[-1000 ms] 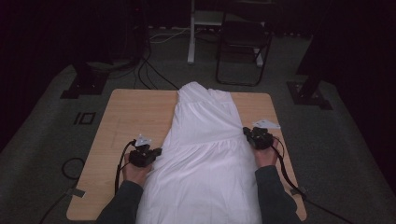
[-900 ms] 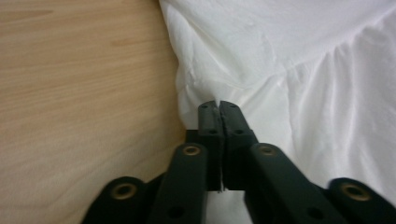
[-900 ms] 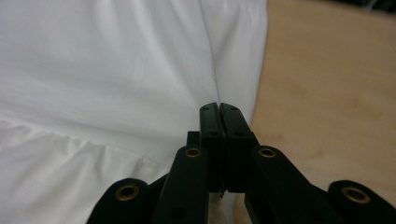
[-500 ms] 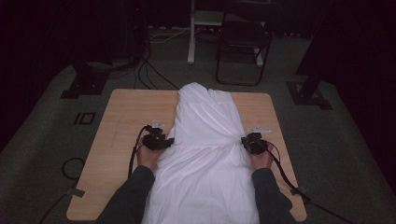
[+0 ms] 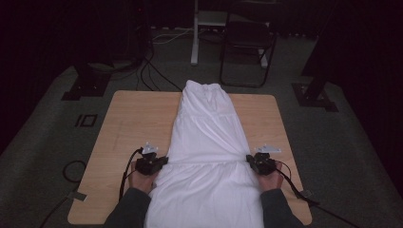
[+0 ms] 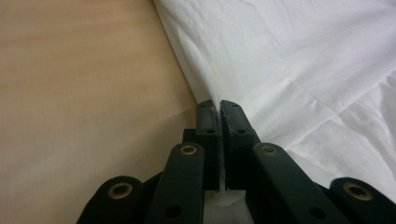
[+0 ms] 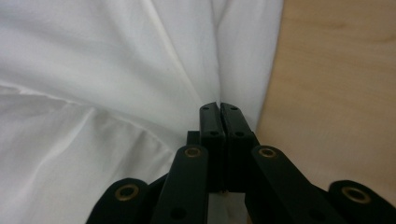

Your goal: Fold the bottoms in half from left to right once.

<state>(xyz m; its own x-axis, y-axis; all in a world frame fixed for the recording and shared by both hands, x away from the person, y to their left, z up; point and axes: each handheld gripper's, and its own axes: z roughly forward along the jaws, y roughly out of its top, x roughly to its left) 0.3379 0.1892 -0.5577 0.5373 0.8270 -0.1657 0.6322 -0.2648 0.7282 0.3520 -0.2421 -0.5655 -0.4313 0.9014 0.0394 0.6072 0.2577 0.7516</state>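
A long white garment (image 5: 209, 137) lies lengthwise down the middle of the wooden table (image 5: 133, 118), its near end hanging over the front edge. My left gripper (image 5: 164, 160) pinches the garment's left edge. Its jaws have just been closing, and in the left gripper view they stand together at the left gripper's tips (image 6: 219, 103) with white cloth (image 6: 303, 60) between them. My right gripper (image 5: 250, 160) is shut on the right edge. Folds of the cloth (image 7: 93, 70) run into the right gripper's tips (image 7: 219, 106). A crease spans the garment between the two grippers.
Bare wood (image 6: 84, 93) lies left of the garment and a narrower strip (image 7: 336, 93) to its right. Beyond the table stand a dark chair (image 5: 247, 38) and a white post (image 5: 195, 33). Cables (image 5: 152, 71) and black stand feet (image 5: 88, 88) lie on the floor.
Both grippers have come back toward the person and lower, the left after first reaching forward. The cloth now lies flatter and is pulled in narrow between them.
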